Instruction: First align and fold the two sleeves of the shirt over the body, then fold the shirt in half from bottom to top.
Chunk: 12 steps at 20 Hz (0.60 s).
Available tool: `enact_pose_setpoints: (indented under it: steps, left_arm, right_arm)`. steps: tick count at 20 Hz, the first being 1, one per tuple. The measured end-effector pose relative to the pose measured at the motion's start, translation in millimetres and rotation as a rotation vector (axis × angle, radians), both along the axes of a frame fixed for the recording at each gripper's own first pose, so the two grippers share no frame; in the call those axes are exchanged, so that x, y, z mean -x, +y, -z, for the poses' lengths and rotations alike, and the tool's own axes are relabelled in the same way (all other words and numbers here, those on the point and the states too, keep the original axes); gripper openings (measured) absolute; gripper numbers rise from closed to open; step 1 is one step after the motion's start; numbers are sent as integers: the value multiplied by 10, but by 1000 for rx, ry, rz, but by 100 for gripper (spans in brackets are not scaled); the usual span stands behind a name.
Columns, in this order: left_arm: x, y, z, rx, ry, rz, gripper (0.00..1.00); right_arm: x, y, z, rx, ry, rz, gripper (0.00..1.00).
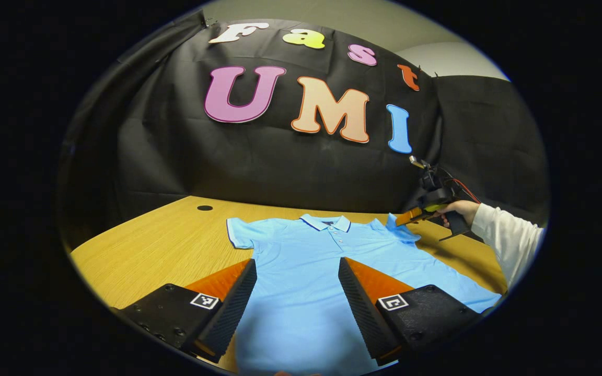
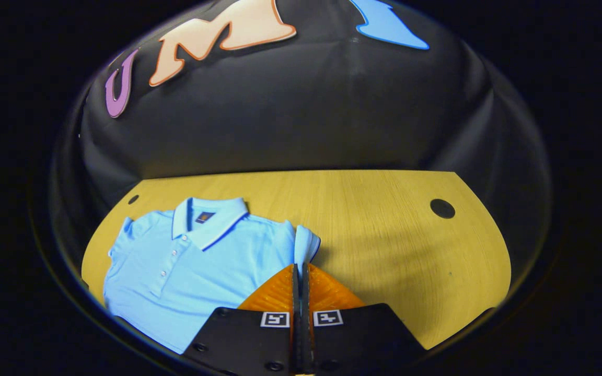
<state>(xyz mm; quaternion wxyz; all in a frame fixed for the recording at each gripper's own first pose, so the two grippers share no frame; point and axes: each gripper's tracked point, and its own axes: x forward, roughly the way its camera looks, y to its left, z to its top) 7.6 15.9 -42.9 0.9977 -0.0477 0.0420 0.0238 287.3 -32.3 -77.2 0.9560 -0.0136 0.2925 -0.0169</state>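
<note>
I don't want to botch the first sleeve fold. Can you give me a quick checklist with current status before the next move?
1. Polo shirt lies flat, front up, on the table: ok.
2. Right hand-held gripper is closed at the sleeve: ok.
3. Sleeve fabric is actually pinched between its fingers: cannot tell.
4. Left hand-held gripper has a hold on the other sleeve: not ok, it is open over the shirt's body.
5. Both sleeves are unfolded: ok.
</note>
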Motion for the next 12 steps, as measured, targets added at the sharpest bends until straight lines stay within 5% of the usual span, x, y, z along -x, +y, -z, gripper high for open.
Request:
enact_pose_setpoints:
  steps: [5, 12]
  left_arm:
    - [1, -1, -2, -2, -3, 0, 94]
    - [-12, -6, 6, -3, -3, 2, 94]
  right_arm:
    - [82, 709, -104, -92, -21, -107, 2]
    - [99, 1465, 348, -183, 80, -201, 2]
